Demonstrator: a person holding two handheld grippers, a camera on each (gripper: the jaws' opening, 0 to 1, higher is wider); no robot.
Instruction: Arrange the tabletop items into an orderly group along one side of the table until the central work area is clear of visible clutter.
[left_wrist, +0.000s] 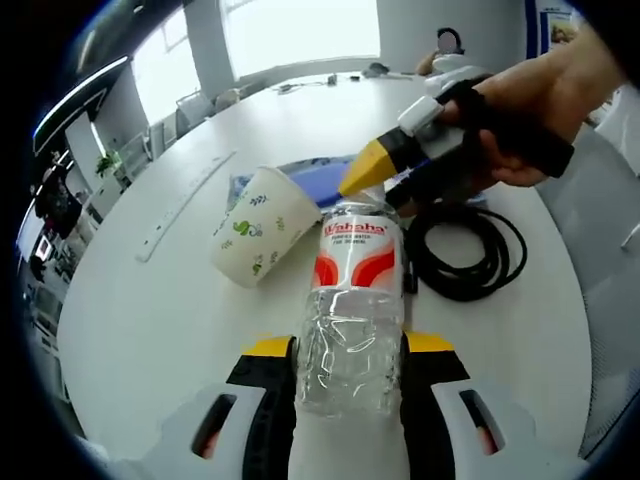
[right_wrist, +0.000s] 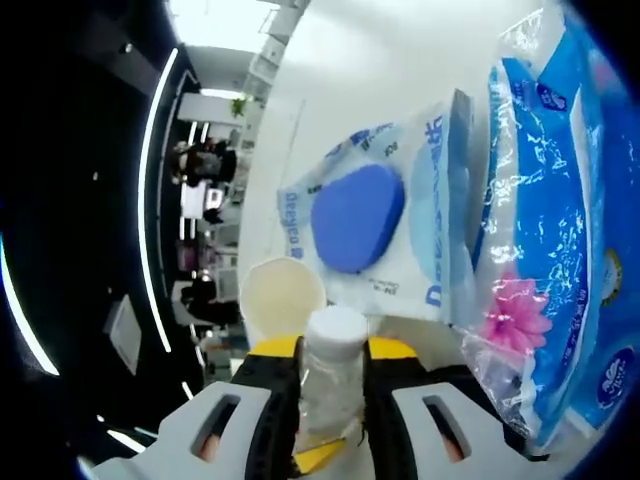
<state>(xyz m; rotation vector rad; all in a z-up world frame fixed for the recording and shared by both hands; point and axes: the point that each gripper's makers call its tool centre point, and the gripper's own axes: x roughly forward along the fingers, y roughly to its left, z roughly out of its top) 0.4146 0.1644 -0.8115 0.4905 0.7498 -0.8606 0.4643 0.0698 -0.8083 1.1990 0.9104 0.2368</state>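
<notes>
A clear water bottle with a red and white label lies on its side on the round white table. The left gripper has its two yellow-tipped jaws pressed on the bottle's sides, near its bottom end. In the left gripper view, the right gripper comes in from the right, held by a person's hand. Its yellow tips sit at the top end of the bottle.

In the right gripper view, the right gripper has its jaws closed in tight on the bottle's white cap.

A paper cup with green prints lies tipped over just beside the bottle. A coiled black cable lies on the bottle's other side. Behind the bottle are soft plastic packs: a white one with a blue patch and a blue one with a pink flower.
</notes>
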